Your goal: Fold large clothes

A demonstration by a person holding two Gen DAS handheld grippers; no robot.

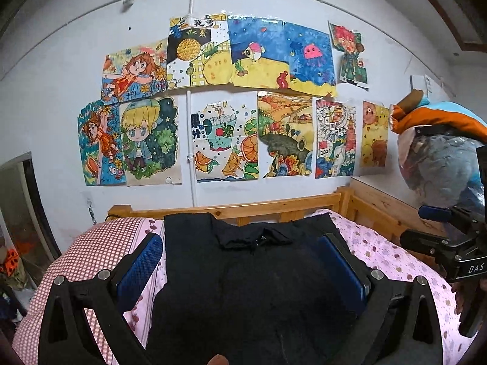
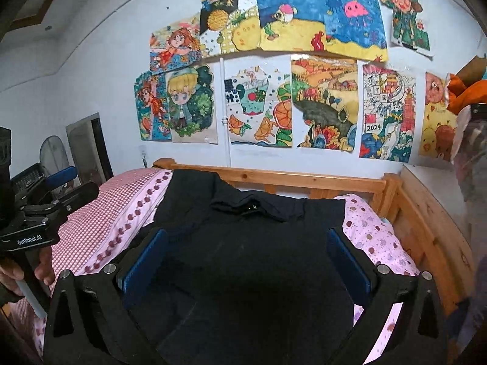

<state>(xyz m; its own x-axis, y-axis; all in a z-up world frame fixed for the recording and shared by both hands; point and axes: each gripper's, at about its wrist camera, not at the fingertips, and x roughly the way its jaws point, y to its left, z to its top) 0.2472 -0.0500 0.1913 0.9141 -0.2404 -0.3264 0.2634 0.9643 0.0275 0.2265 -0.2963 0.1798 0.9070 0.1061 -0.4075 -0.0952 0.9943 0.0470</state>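
A large black garment (image 1: 243, 289) (image 2: 243, 273) lies spread flat on the bed, its collar (image 1: 255, 237) toward the headboard. My left gripper (image 1: 240, 238) hangs over it with both blue pads (image 1: 140, 261) far apart and nothing pinched between them. My right gripper (image 2: 246, 231) hovers over the same cloth, open wide, its pads (image 2: 347, 258) off the fabric. Each gripper also shows at the edge of the other's view: the right gripper (image 1: 423, 226) and the left gripper (image 2: 76, 182), which a hand (image 2: 42, 270) holds.
The bed has a pink spotted sheet (image 1: 389, 252) (image 2: 374, 231) and a red checked cover (image 1: 91, 243) (image 2: 121, 191) on the left. A wooden bed frame (image 1: 274, 206) (image 2: 304, 179) runs along the wall of drawings. A bagged bundle (image 1: 441, 158) is stacked at the right.
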